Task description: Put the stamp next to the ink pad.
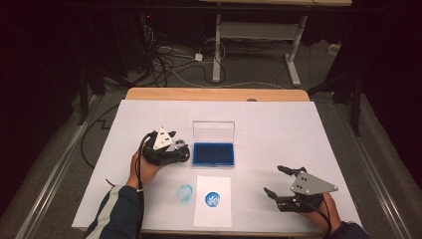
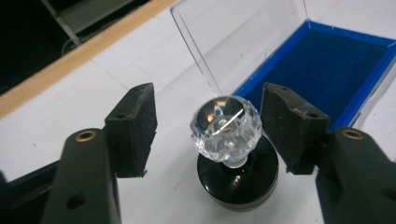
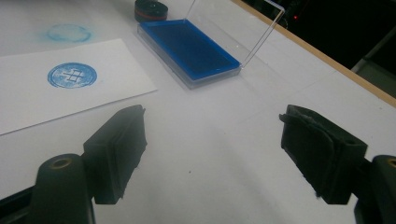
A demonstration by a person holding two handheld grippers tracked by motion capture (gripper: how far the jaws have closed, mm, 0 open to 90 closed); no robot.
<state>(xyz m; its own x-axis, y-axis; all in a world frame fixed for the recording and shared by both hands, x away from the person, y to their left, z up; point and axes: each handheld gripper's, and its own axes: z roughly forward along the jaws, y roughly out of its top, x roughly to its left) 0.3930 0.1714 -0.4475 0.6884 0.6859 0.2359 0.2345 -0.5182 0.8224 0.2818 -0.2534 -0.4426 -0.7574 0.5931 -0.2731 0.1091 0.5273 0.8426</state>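
Observation:
A stamp with a faceted clear knob (image 2: pixel 226 126) on a round black base (image 2: pixel 238 179) stands upright on the white table cover, just left of the open blue ink pad (image 2: pixel 327 70). My left gripper (image 2: pixel 210 112) is open, with its jaws on either side of the knob and a clear gap on the left side. From above, the left gripper (image 1: pixel 179 149) sits at the stamp (image 1: pixel 180 145) beside the ink pad (image 1: pixel 214 153). My right gripper (image 1: pixel 274 180) rests open at the front right, and nothing lies between its jaws (image 3: pixel 212 126).
A white paper sheet (image 1: pixel 213 214) near the front edge carries a round blue print (image 1: pixel 213 199). A faint blue ring smudge (image 1: pixel 185 192) marks the cover to its left. The ink pad's clear lid (image 1: pixel 213 132) stands upright behind it. Cables and a desk frame lie beyond the table.

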